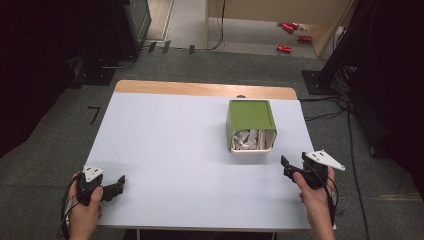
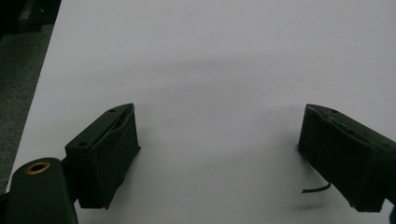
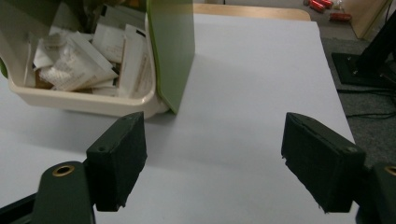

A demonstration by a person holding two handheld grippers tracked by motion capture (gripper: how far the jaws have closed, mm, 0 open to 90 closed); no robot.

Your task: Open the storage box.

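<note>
progress: nothing begun, by the look | green-sided cream plastic bin (image 1: 251,125) on its side on white surface (image 1: 170,150), paper packets (image 3: 88,60) inside | left gripper (image 1: 111,187) & right gripper (image 1: 290,167) both wide, empty

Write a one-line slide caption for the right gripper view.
Open right hand-held gripper hovering before a tipped green bin of white paper packets on a white table.

A green bin (image 1: 251,125) lies tipped on the white counter (image 1: 170,150), its open mouth showing white packets (image 1: 247,139). The left tongs (image 1: 114,186) and right tongs (image 1: 290,169) rest near the counter's front corners, well apart.
</note>
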